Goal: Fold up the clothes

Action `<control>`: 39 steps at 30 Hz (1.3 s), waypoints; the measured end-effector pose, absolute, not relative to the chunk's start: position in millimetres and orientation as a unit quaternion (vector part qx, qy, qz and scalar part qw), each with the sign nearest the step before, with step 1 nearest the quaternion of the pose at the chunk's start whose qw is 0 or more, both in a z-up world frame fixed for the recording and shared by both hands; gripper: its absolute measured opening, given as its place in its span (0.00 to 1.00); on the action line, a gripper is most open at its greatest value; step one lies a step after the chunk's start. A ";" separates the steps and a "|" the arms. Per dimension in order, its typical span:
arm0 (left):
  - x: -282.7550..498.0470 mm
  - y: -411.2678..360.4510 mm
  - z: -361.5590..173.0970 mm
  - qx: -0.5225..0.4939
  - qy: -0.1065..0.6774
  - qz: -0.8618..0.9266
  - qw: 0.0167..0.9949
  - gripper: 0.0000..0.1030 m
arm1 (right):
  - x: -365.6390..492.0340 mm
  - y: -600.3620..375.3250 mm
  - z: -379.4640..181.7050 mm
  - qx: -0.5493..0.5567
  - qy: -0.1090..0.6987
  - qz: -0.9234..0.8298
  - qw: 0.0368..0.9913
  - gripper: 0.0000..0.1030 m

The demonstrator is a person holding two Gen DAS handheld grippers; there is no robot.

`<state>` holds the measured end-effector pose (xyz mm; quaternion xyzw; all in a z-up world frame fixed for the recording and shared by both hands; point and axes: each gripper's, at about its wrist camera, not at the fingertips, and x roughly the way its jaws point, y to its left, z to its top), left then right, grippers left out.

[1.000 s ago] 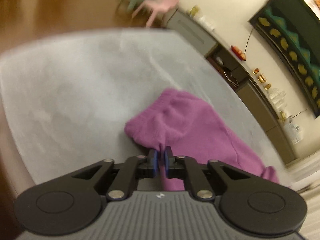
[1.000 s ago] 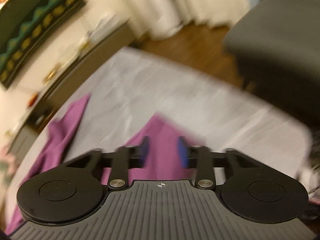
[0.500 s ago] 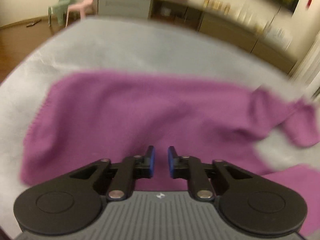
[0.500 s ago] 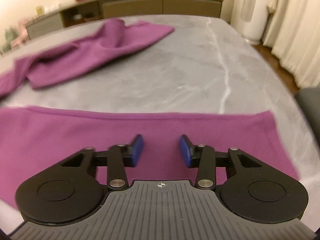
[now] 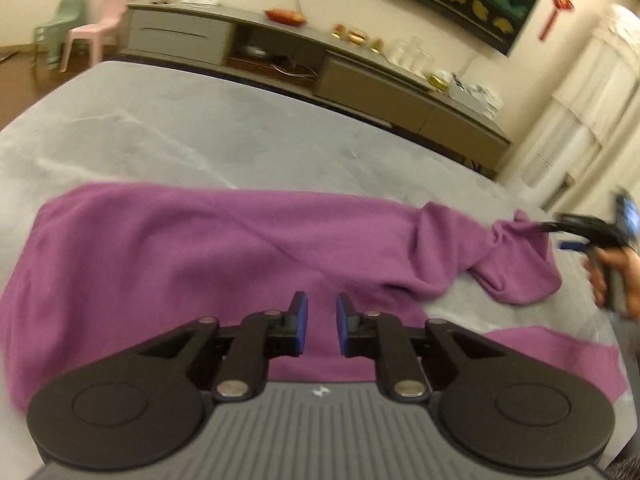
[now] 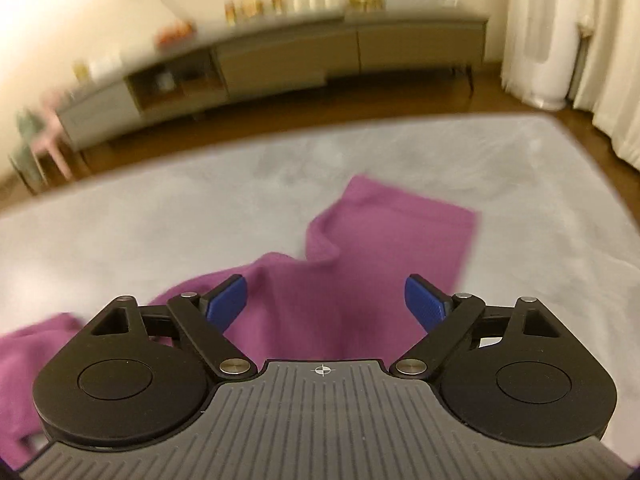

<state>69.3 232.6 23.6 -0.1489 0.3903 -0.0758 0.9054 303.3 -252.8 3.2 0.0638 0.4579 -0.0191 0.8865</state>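
The soft, limp purple garment (image 5: pixel 224 248) lies spread across the grey counter (image 5: pixel 168 132), best pinched at a cuff or hem, beneath the narrowly parted, empty left tool (image 5: pixel 319 322) and widening, empty right tool (image 6: pixel 326 304).

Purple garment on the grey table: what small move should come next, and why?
Probably lower the right gripper and close it on the crumpled sleeve end. Its jaws have just been opening and stand wide with nothing gripped, above the purple garment; the left gripper also holds nothing.
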 end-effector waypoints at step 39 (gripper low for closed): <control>127.2 341.5 33.2 -0.236 0.378 0.068 0.893 0.27 | 130.7 -251.2 13.2 -0.054 0.322 -0.044 0.944 0.00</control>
